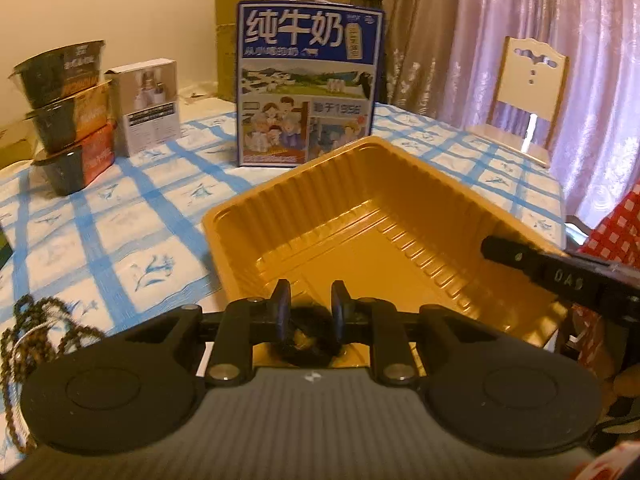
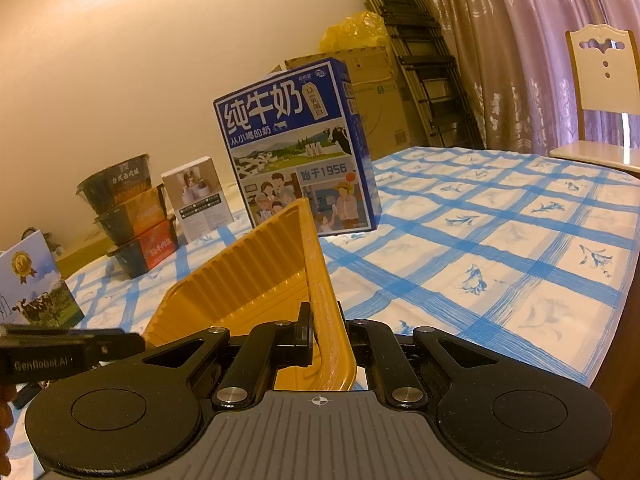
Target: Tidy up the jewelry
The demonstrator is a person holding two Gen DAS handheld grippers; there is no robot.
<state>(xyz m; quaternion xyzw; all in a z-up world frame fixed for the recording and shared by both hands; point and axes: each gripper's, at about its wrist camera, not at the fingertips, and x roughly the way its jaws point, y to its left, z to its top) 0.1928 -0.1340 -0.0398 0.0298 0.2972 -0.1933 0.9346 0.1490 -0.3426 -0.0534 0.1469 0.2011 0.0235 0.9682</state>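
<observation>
A ribbed yellow plastic tray (image 1: 360,216) lies on the blue-checked tablecloth. My left gripper (image 1: 308,312) hovers over its near rim, fingers a little apart around a dark ring-shaped piece of jewelry (image 1: 306,344); whether they grip it is unclear. A brown bead necklace (image 1: 24,344) lies on the cloth at the left. My right gripper (image 2: 324,340) is shut on the tray's side wall (image 2: 320,280); it also shows in the left wrist view (image 1: 520,258) at the tray's right rim. The left gripper's side appears in the right wrist view (image 2: 60,352).
A blue milk carton box (image 1: 308,92) stands behind the tray. Stacked noodle bowls (image 1: 68,116) and a small white box (image 1: 148,104) stand at the back left. A picture card (image 2: 32,284) stands at the left. A white chair (image 1: 528,92) and curtains are at the right.
</observation>
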